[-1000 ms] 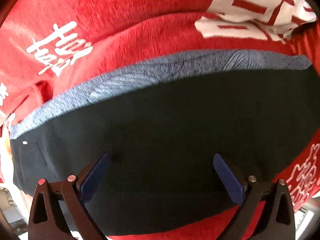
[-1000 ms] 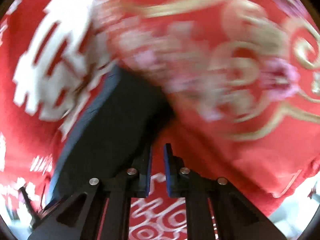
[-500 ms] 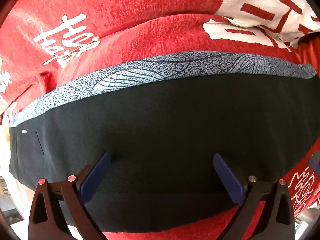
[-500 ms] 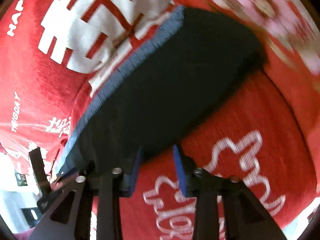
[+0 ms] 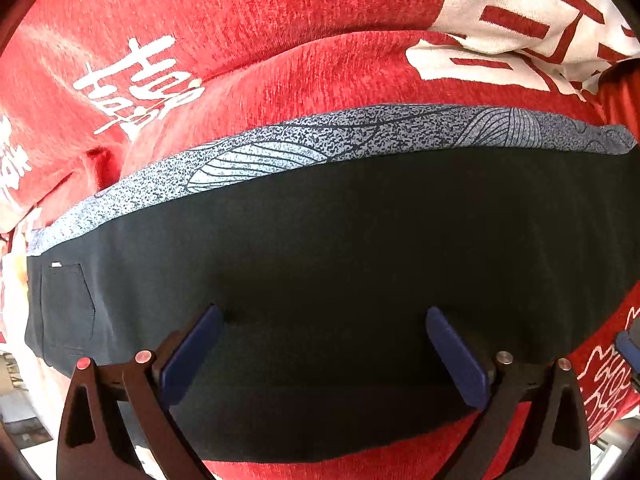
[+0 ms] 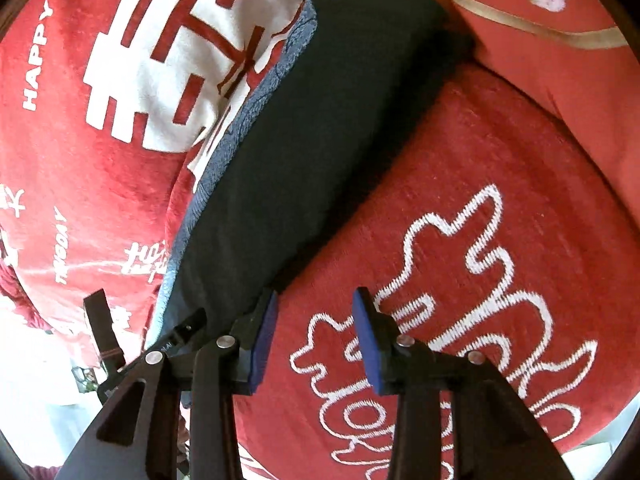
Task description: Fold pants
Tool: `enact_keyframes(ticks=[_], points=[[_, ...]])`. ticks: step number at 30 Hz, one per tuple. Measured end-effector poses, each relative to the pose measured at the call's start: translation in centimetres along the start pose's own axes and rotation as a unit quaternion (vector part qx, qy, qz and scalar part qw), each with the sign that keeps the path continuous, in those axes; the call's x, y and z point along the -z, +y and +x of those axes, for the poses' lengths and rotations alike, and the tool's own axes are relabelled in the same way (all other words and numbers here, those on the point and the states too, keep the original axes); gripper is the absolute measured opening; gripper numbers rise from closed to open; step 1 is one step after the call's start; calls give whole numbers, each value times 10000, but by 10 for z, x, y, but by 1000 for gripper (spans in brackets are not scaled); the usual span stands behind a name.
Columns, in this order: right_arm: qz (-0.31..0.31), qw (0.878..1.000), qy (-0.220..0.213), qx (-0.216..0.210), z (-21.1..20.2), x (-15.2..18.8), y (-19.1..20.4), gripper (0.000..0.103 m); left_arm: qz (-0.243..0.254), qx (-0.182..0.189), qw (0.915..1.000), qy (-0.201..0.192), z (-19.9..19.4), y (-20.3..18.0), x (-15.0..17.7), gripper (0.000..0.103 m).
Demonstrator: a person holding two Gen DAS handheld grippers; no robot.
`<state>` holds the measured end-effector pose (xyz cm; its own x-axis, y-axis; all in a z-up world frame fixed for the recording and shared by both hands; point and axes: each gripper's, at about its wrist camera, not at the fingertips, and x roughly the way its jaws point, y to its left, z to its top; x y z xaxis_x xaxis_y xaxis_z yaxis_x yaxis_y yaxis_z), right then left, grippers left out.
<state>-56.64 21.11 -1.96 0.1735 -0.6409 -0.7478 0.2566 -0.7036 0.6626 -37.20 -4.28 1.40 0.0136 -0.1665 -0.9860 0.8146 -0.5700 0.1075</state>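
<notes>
The dark pants point(image 5: 360, 260) lie flat in a long strip on the red blanket point(image 5: 280, 20), so a tool can slide over them with nothing sticking up. The left tool point(image 5: 324, 344) stands wide open right above the pants, with only flat cloth between its jaws. The right tool point(image 6: 314, 332) sits just beside the pants' edge, its jaws partly apart over bare blanket point(image 6: 500, 160). That side is free. Past the far end of the pants, the blanket rises in a soft fold point(image 6: 560, 52) that could block the way.
</notes>
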Motion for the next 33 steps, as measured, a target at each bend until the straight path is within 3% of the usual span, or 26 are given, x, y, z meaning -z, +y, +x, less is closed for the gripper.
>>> enact_keyframes(ticks=[14,25,26,27,28,30,33], points=[[223,9980,-454,-377,0,-16,-14,42,-77,62,10000,-13,3,4,0,103],[390,9876,-1354,-700,11,-48,-19,42,5,97,9999,-25,3,5,-2,103],[576,9863,-1338,-780,12,-50,-22,43,48,58,10000,-17,0,4,-4,102],[739,9851,-1302,-847,13,-52,-24,42,79,79,9999,-35,-4,2,-6,90],[936,9844,-1203,-874,14,-56,-26,32,103,174,9998,-54,-10,0,-8,77],[994,9873,-1032,-683,14,-59,-26,20,175,399,9989,-153,-23,-10,-14,76],[638,9904,-991,-720,6,-61,-17,17,347,587,9964,-511,-43,-35,-26,76]])
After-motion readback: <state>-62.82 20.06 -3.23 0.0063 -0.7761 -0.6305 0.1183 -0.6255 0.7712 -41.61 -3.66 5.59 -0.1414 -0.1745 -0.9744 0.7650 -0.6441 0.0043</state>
